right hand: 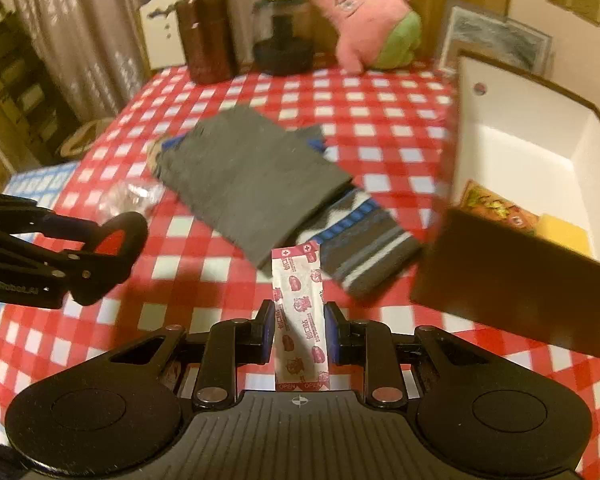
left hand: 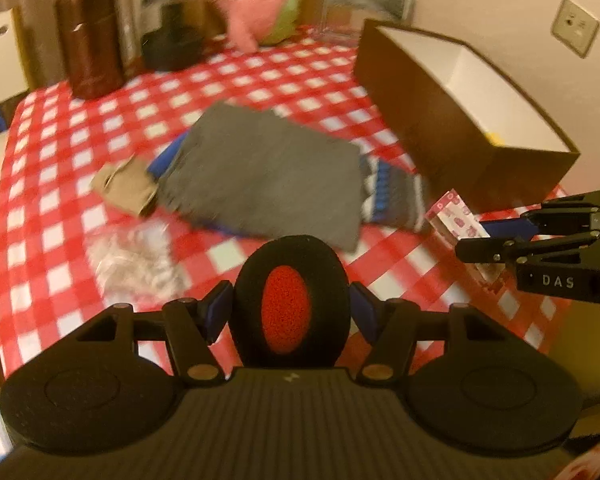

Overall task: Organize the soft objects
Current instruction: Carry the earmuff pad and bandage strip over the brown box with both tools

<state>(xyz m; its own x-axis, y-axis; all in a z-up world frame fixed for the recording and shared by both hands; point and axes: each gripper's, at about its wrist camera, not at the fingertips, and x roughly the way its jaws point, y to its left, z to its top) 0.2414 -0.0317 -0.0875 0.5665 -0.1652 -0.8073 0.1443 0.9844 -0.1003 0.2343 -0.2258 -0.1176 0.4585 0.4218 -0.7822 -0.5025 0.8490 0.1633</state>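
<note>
My left gripper [left hand: 292, 304] is shut on a black round pad with a red centre [left hand: 286, 308], held above the checked table; it shows in the right wrist view [right hand: 120, 240] too. My right gripper [right hand: 298, 324] is shut on a pink-and-white bandage packet [right hand: 298, 312], also seen in the left wrist view [left hand: 458, 220], near the brown box [left hand: 460, 120]. A grey cloth [left hand: 260, 168] lies mid-table over a striped blue sock [left hand: 392, 196]. A tan cloth [left hand: 126, 184] and a white fluffy piece [left hand: 136, 260] lie to its left.
The brown box's white inside [right hand: 532, 152] holds an orange item [right hand: 496, 204] and a yellow item [right hand: 564, 228]. A pink star plush [right hand: 372, 28], a black appliance [right hand: 282, 48], a brown canister [right hand: 208, 36] and a picture frame [right hand: 496, 40] stand at the far edge.
</note>
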